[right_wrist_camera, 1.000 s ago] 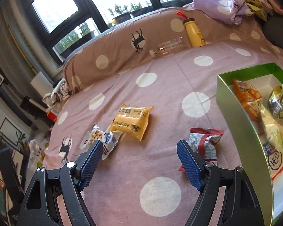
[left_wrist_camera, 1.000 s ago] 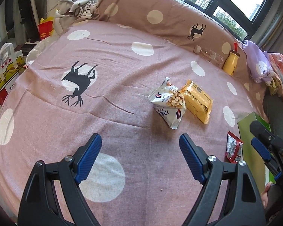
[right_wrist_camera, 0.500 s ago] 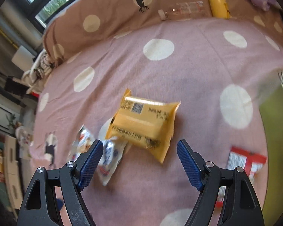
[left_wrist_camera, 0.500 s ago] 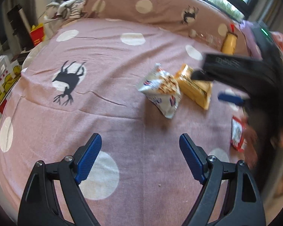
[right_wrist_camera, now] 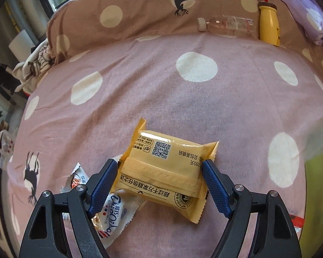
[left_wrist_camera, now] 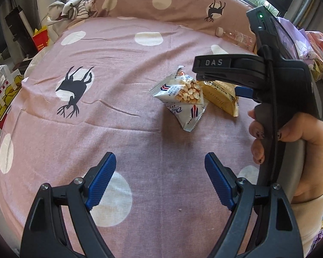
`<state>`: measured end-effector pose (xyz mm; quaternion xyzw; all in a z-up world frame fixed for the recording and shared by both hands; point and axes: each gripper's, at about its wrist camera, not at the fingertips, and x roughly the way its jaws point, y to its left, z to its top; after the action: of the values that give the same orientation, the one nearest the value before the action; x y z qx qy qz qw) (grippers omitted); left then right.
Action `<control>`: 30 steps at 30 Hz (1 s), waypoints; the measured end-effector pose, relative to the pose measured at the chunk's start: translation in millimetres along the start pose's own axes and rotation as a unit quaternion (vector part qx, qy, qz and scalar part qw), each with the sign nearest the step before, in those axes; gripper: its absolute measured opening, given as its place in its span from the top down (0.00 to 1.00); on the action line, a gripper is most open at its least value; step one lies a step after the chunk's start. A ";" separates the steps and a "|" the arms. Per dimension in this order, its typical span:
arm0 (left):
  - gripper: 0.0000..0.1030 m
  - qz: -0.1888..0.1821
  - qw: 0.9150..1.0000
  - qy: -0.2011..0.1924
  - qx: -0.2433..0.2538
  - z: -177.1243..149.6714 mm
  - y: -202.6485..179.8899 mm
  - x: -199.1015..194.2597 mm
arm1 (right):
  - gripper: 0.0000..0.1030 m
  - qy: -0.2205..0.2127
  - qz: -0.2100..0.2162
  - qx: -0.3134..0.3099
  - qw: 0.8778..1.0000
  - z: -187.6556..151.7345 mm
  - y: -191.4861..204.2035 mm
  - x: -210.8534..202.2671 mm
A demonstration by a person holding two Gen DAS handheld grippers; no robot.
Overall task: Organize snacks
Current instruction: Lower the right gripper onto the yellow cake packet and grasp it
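Right claw (right_wrist_camera: 159, 177) now straddling yellow packet (right_wrist_camera: 168, 174), contact unclear, white packet (right_wrist_camera: 112, 215) half-hidden

Left gripper (left_wrist_camera: 159, 165) jaws wide, empty, over pink bedspread (left_wrist_camera: 118, 99), lower frame. White snack packet (left_wrist_camera: 180, 96) centre-right, touching yellow packet (left_wrist_camera: 220, 96). Right gripper (left_wrist_camera: 243, 91) above yellow packet, hand (left_wrist_camera: 295, 142) at right edge.

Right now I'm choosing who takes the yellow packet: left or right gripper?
Right. The right gripper already straddles the yellow packet, jaws open. The left gripper hangs over bare bedspread.
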<state>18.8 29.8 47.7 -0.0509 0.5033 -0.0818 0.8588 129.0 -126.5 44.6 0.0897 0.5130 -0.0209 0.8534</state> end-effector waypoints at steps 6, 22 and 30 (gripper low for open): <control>0.18 -0.003 1.000 0.000 0.009 -0.2 -6.1 -1.5 | 0.33 0.010 0.014 -0.041 0.999 -9.2 1.6 -2.8; 0.15 0.010 0.998 -0.018 0.063 -10.3 -23.5 -17.8 | 0.32 0.042 0.092 0.013 0.995 -95.1 -51.1 -63.5; 0.15 -0.037 0.996 -0.013 0.074 -13.9 -35.7 -17.6 | 0.24 -0.017 0.129 0.063 0.990 -103.0 -71.0 -98.4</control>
<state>-5.0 -2.0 62.0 -0.0062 0.4827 -0.1497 0.8629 -16.4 -183.9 74.6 0.2085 0.4807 0.0553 0.8500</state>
